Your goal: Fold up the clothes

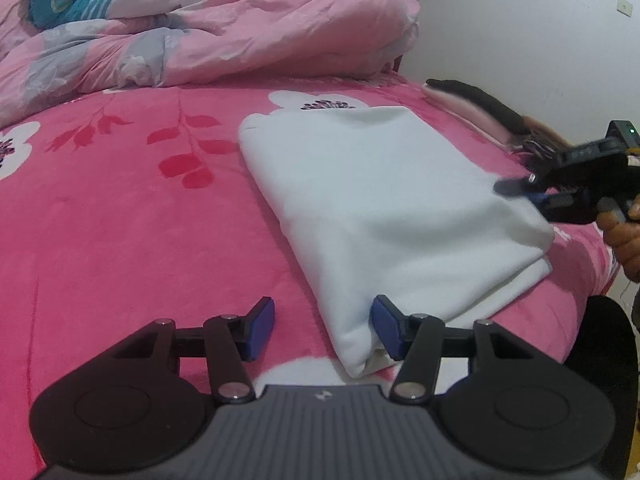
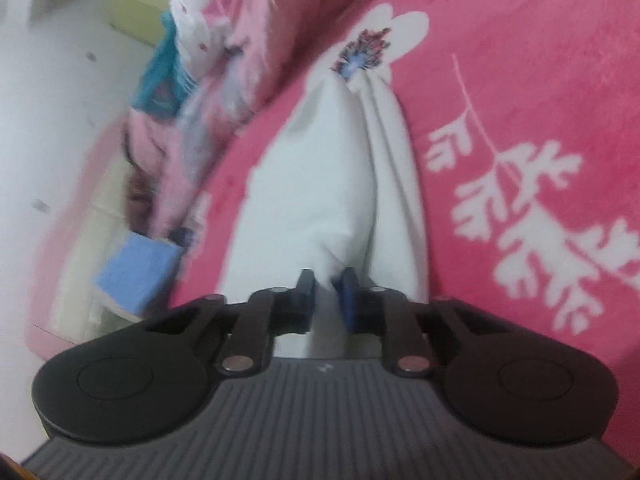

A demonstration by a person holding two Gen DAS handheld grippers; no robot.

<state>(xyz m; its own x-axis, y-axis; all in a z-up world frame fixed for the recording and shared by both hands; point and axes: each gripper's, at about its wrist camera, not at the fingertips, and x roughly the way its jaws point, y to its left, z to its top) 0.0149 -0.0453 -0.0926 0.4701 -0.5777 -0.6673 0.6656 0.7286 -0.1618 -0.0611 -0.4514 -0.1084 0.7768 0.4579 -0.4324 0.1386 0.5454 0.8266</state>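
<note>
- The white garment (image 1: 384, 216) lies folded in a layered rectangle on the pink bed (image 1: 120, 240); it looks soft, light and limp, so I judge it sags from any single pinch.
- My right tongs (image 2: 327, 292) are nearly closed on a fold at its edge.
- My left tongs (image 1: 322, 328) stand wide apart, holding nothing, at the near corner, where stacked layers offer the firmest hold.
- A rumpled quilt (image 1: 240, 40) lies beyond.

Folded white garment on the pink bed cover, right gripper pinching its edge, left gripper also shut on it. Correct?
Not quite: the left gripper is open, as the left wrist view shows. The right gripper does pinch the white garment on the pink bed cover.
</note>
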